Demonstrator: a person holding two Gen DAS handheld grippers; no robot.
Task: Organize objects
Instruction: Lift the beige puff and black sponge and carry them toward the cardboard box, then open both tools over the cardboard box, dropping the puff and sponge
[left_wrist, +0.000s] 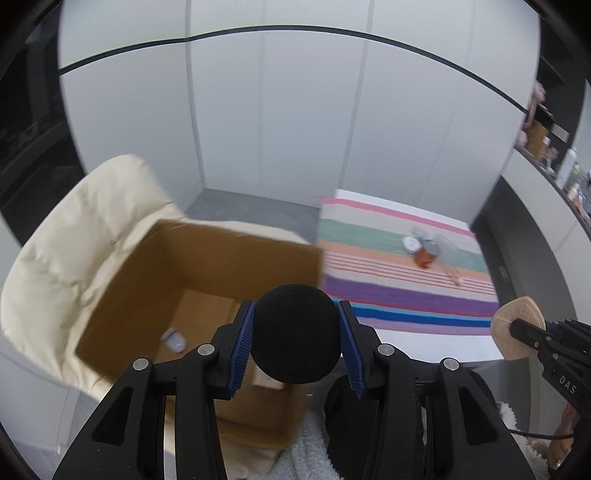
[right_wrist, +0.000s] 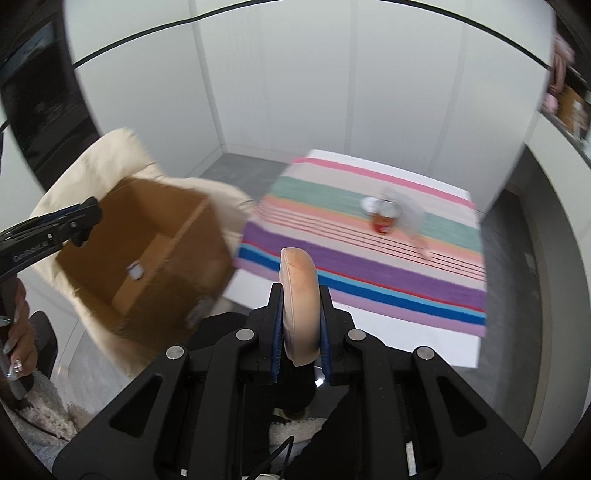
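Observation:
My left gripper is shut on a black foam ball and holds it above the near edge of an open cardboard box. A small white-grey object lies on the box floor. My right gripper is shut on a beige padded pad, held upright in the air to the right of the box. The right gripper and the pad also show at the right in the left wrist view. The left gripper shows at the left edge of the right wrist view.
The box rests on a cream cushioned chair. A striped cloth covers a white table and carries a red can, a white round item and a grey item. White cabinet walls stand behind. A shelf is at the right.

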